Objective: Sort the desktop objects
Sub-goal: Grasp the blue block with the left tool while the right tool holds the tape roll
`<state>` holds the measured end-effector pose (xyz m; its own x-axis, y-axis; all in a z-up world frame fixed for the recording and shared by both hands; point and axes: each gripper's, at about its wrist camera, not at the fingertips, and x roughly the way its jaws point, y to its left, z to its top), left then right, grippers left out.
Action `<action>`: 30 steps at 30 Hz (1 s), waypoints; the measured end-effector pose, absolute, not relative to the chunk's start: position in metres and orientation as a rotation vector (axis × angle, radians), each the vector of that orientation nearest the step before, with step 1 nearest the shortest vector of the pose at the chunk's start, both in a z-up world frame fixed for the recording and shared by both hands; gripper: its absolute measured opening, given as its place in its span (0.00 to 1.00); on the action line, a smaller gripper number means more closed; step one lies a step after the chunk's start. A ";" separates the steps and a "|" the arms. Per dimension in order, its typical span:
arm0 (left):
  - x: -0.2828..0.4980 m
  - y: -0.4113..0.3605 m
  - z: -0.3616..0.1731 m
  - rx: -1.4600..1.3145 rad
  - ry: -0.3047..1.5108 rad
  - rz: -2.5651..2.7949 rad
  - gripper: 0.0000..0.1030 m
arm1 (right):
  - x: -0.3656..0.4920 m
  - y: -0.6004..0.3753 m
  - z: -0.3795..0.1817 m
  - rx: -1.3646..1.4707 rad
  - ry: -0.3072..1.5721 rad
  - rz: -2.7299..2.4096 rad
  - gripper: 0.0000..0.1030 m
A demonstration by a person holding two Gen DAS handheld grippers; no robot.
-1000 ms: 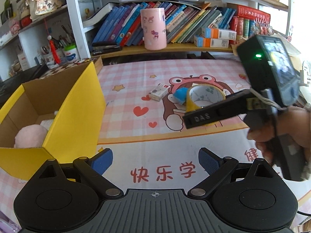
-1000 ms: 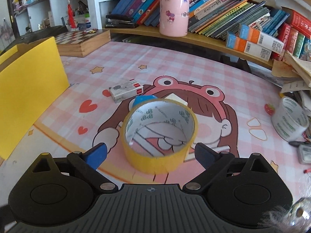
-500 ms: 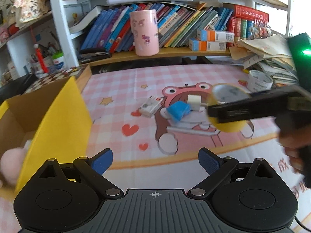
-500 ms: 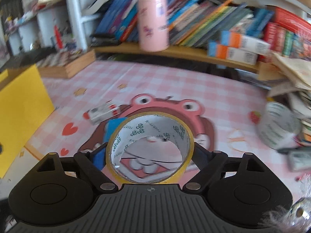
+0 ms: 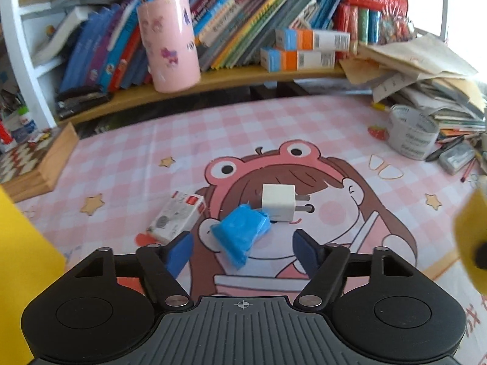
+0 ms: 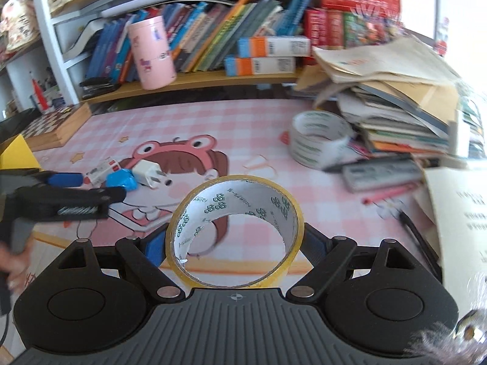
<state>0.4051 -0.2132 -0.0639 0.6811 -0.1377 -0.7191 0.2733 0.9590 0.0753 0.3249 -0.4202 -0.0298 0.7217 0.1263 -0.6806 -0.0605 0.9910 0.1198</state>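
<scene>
A blue packet (image 5: 240,231) lies on the pink cartoon mat (image 5: 304,127), between the blue pads of my left gripper (image 5: 242,252). Its jaws are closing, with a gap still showing on both sides of the packet. Just beyond the packet is a white charger plug (image 5: 278,202), and to its left a small white and red box (image 5: 178,216). My right gripper (image 6: 234,243) is shut on a yellow tape roll (image 6: 234,231) and holds it above the mat. The right wrist view shows the left gripper (image 6: 100,185) at the blue packet (image 6: 121,179).
A yellow cardboard box (image 5: 18,273) stands at the left edge. A white tape roll (image 6: 316,140) sits by a heap of books and papers (image 6: 395,97) on the right. A chessboard box (image 5: 36,164) lies back left. A pink cup (image 5: 167,42) stands on the low shelf.
My left gripper moved forward over the mat to the blue packet and its jaws narrowed. My right gripper shut on the yellow tape roll, lifted it and carried it rightward.
</scene>
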 end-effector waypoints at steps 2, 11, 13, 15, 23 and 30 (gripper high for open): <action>0.411 -0.214 -0.069 0.188 0.796 -0.219 0.69 | 0.317 -0.424 -0.029 0.099 0.762 0.088 0.82; 0.425 -0.203 -0.078 0.114 0.812 -0.203 0.39 | 0.291 -0.427 -0.032 0.092 0.792 0.076 0.82; 0.422 -0.204 -0.077 0.125 0.810 -0.213 0.34 | 0.288 -0.426 -0.031 0.086 0.790 0.077 0.82; 0.417 -0.201 -0.073 0.116 0.805 -0.208 0.33 | 0.286 -0.425 -0.030 0.087 0.786 0.076 0.82; 0.374 -0.184 -0.047 0.050 0.760 -0.233 0.31 | 0.277 -0.416 -0.028 0.079 0.774 0.103 0.82; 0.328 -0.160 -0.024 -0.017 0.721 -0.256 0.30 | 0.264 -0.399 -0.023 0.067 0.758 0.127 0.82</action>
<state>0.3275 -0.1604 -0.0241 0.7216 -0.2371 -0.6505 0.2255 0.9688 -0.1030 0.2640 -0.3992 -0.0234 0.7187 0.1388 -0.6813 -0.0903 0.9902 0.1064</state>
